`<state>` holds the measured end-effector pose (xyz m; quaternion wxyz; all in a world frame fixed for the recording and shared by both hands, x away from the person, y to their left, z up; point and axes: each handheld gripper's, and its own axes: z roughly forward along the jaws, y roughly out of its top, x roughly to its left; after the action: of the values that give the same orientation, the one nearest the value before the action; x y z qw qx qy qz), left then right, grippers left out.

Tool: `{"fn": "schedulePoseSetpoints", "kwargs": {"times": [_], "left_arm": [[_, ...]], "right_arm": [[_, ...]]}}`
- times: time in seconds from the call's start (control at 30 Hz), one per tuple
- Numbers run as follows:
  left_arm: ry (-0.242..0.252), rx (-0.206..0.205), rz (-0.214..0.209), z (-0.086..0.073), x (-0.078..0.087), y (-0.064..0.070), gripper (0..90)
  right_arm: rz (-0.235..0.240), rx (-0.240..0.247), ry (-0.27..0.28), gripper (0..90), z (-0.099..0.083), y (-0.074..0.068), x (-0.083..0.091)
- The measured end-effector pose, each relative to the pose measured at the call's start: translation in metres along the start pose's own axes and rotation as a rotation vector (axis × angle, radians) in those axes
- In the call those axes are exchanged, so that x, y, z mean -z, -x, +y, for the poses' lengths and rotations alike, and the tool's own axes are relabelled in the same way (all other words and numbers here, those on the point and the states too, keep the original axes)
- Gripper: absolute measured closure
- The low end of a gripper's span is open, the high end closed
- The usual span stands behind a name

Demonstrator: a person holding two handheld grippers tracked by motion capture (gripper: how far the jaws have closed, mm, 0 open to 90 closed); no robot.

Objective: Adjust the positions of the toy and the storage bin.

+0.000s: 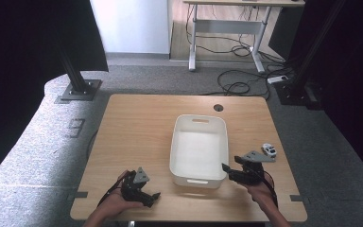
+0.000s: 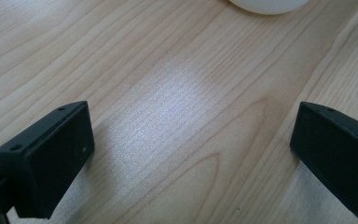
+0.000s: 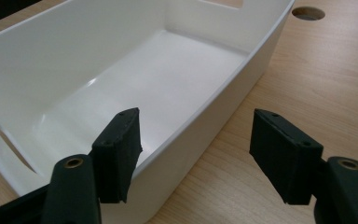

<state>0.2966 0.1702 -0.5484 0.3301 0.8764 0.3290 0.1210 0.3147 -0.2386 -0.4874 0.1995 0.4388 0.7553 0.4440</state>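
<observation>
- Between the jaws of the left gripper (image 2: 193,154): bare table (image 2: 168,93), with nothing standing in the gap.
- Ahead of the left jaws: open wood up to the white bin (image 2: 268,4), which closes off the far edge.
- Between the jaws of the right gripper (image 3: 196,154): the bin's near wall (image 3: 205,126) runs through the gap; one jaw is over the bin's hollow, the other over bare wood.
- Outside the right jaws, beyond the hand: a small toy car (image 1: 269,151) sits near the table edge.
</observation>
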Motion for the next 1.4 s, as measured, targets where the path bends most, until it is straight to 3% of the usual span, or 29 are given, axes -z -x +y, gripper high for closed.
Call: {"fn": "schedulePoseSetpoints", "kwargs": {"times": [0.33,0.67,1.4], "left_arm": [[-0.001,0.001,0.001,0.0,0.0,0.0,0.0],[0.0,0.001,0.001,0.0,0.0,0.0,0.0],[-0.001,0.001,0.001,0.0,0.0,0.0,0.0]], "right_arm": [[0.028,0.012,0.039,30.2,-0.001,0.011,0.013],[-0.017,0.0,0.022,29.2,-0.005,0.023,0.021],[-0.081,-0.023,-0.033,30.5,-0.012,0.04,0.021]]}}
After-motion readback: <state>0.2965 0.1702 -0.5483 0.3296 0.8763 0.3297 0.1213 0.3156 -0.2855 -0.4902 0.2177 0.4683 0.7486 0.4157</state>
